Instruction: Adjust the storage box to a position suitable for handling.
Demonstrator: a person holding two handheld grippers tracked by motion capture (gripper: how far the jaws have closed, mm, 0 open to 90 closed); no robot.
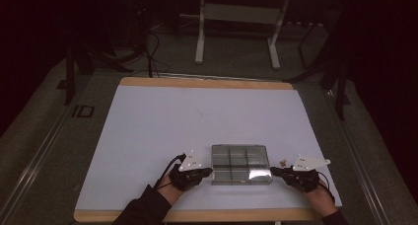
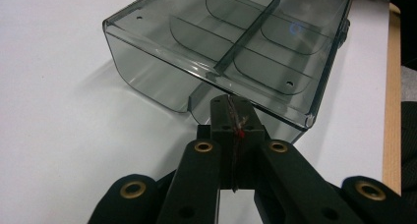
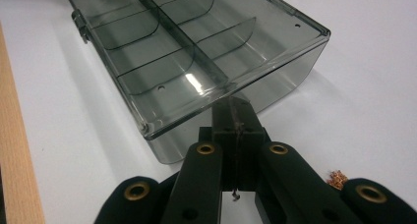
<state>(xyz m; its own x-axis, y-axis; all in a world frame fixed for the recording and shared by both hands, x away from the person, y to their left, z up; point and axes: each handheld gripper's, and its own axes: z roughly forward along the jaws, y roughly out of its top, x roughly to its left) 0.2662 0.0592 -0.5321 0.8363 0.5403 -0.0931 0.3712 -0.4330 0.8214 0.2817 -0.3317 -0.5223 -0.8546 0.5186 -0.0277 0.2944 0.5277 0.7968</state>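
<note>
I see a smoky clear compartment box (image 1: 241, 164) lying flat near the front edge of the white worktop (image 1: 162, 126), between my two grippers; my left gripper (image 1: 208, 171) has its fingers clenched on nothing, tips right at the box's left end wall; my right gripper (image 1: 274, 171) is likewise clenched and empty, tips at the right end wall; a small coppery scrap (image 1: 283, 162) lies on the worktop just beside the right gripper.
</note>
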